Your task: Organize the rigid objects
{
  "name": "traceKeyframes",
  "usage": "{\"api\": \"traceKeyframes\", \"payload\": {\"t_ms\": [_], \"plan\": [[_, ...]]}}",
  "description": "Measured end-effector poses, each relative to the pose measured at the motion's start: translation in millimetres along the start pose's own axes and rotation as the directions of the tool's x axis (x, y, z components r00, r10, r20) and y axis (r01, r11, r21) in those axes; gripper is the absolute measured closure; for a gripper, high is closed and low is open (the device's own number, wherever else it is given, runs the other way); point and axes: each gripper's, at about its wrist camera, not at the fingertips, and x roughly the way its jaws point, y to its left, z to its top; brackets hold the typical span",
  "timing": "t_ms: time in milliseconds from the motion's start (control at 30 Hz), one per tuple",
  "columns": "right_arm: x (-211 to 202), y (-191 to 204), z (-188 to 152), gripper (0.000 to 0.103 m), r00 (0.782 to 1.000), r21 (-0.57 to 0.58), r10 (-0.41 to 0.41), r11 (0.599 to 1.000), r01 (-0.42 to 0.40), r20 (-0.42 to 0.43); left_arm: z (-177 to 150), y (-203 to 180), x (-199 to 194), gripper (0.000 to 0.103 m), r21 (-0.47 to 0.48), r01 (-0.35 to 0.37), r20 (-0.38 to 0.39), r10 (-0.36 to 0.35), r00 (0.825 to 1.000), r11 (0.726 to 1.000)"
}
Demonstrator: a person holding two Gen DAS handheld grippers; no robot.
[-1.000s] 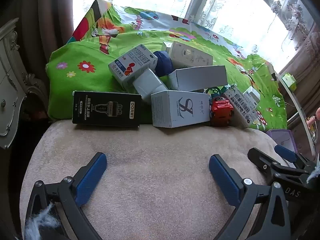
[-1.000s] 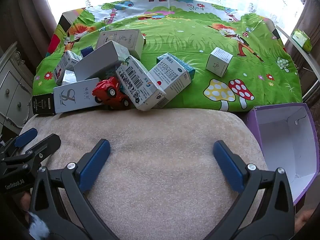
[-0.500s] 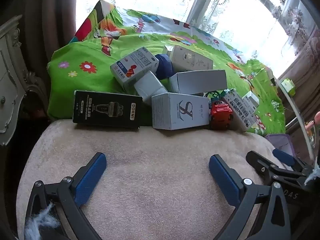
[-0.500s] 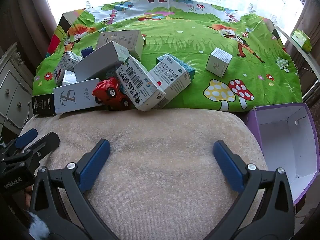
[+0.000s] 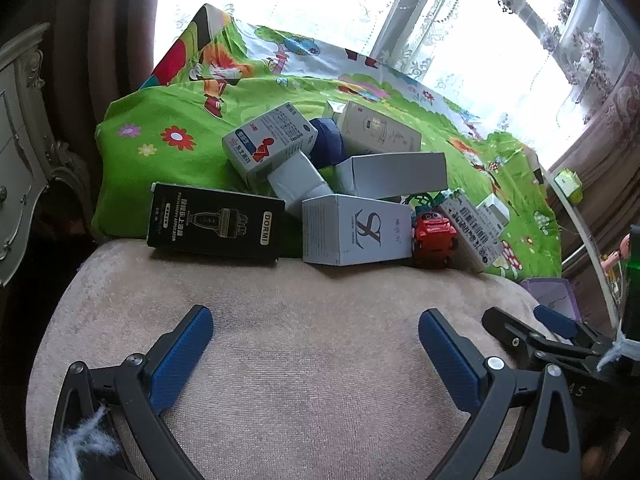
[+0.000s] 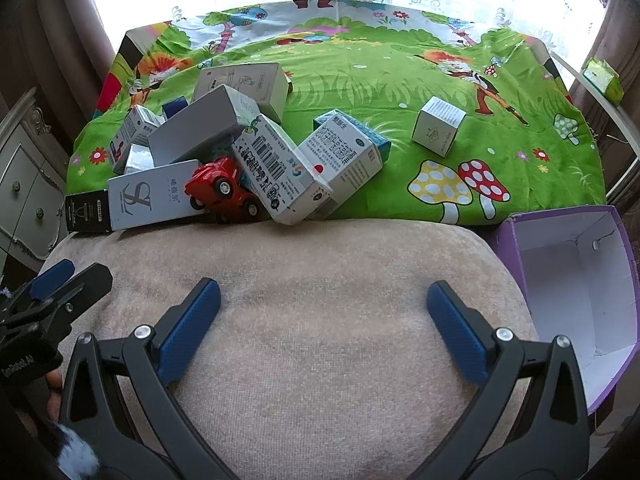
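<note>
Hovering side by side over beige cushion (image 6: 320, 280), both tongs (image 5: 316, 336) (image 6: 324, 308) gape empty.

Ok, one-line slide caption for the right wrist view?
Open right gripper over beige cushion, facing jumbled boxes and red toy car; empty purple box at right.

Perhaps ten cartons (image 6: 276, 168), one red toy car (image 6: 218, 190), one open purple box (image 6: 576, 280).

Matt plush beige cushion (image 6: 320, 280), printed cotton-like sheet (image 6: 400, 80), cardboard boxes (image 6: 280, 168), glossy plastic toy car (image 6: 218, 190)
</note>
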Motion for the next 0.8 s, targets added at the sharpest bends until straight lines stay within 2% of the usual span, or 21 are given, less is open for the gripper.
{"api": "traceKeyframes", "payload": {"t_ms": [233,467,800], "plan": [[-2.0,-9.4,1.8,0.000,0.996,-0.032,0.086,0.996,-0.087,-0.019,3.4,6.2,-8.5,0.000,-0.033,0.034,0.028,-0.033,0.999,0.999],[-1.2,-14.8,2.3,0.000,0.990,-0.038,0.142,0.989,-0.143,-0.017,18.9,16.9,-15.1,0.000,0.006,-0.068,0.038,0.067,0.997,0.998],[-2.4,-18.6,3.3,0.000,0.985,-0.043,0.170,0.984,-0.171,-0.020,42.2,43.8,2.2,0.000,-0.002,-0.125,-0.034,0.125,0.992,0.992]]}}
